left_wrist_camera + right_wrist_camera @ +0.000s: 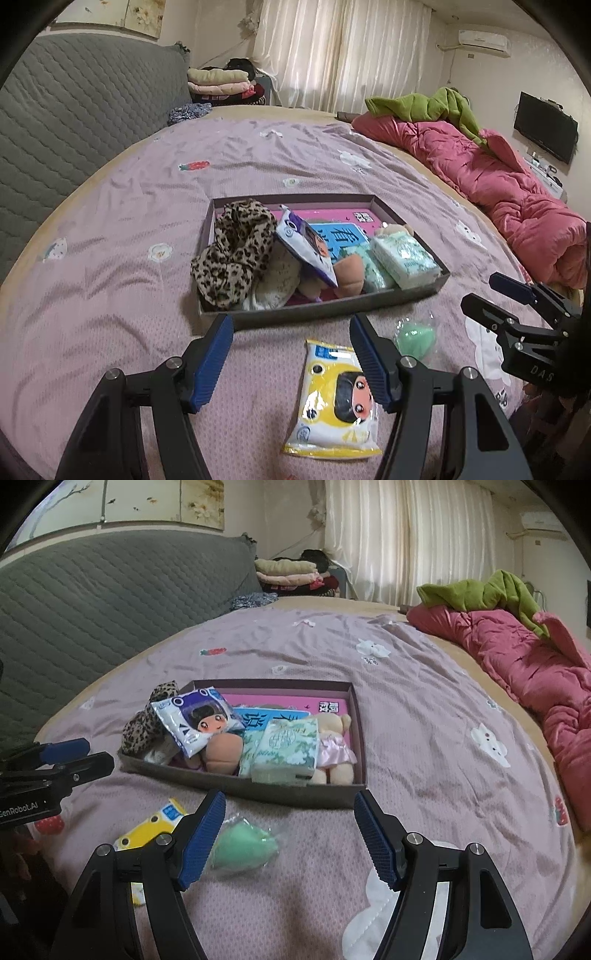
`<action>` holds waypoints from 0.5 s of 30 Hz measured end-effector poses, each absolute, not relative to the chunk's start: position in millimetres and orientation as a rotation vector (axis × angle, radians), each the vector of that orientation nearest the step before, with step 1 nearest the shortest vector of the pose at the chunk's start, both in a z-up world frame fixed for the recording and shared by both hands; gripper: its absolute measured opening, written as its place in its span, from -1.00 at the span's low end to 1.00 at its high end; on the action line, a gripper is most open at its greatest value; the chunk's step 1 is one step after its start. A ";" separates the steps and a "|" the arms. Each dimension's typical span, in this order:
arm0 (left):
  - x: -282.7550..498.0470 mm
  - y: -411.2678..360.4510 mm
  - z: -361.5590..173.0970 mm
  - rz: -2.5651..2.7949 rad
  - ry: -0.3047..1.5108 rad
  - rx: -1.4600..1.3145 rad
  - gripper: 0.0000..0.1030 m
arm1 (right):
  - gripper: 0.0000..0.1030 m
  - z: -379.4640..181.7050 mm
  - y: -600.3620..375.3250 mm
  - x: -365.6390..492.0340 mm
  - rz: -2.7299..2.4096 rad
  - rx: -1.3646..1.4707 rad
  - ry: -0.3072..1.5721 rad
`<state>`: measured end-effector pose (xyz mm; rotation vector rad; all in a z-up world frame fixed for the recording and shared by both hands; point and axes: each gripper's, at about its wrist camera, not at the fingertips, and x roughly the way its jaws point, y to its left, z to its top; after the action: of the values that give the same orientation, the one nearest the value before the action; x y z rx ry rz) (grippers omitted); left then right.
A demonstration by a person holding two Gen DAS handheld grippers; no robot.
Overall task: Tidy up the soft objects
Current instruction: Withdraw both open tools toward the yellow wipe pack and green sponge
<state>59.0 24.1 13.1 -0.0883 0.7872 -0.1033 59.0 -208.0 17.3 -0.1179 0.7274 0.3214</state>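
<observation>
A shallow dark box (321, 308) (258, 786) lies on the bed, holding a leopard-print cloth (232, 254), a purple tissue pack (308, 245) (195, 720), green tissue packs (404, 258) (284, 753), and a plush doll (334, 753). In front of the box lie a yellow tissue pack (336, 402) (147, 830) and a bagged green sponge (415, 336) (243, 845). My left gripper (291, 365) is open above the yellow pack, nothing between its fingers. My right gripper (288, 842) is open, with the green sponge beside its left finger (201, 843).
The lilac bedsheet (147, 206) covers the bed. A pink quilt (498, 184) with a green cloth (428, 105) runs along the right. A grey quilted headboard (74, 110) rises at the left, folded clothes (221, 83) behind it.
</observation>
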 end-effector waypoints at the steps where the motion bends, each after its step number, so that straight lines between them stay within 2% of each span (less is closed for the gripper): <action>1: 57.2 22.9 12.2 -0.105 0.793 -0.087 0.27 | 0.43 17.2 -208.2 57.6 0.322 -0.118 0.730; 15: 38.0 -8.1 -12.0 -0.189 0.902 -0.018 0.27 | 0.43 10.5 -209.8 35.1 0.358 -0.100 0.780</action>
<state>38.0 -8.1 -12.0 -0.0180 0.9021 -0.1888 35.1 -209.8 10.5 -0.1000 0.7795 0.3577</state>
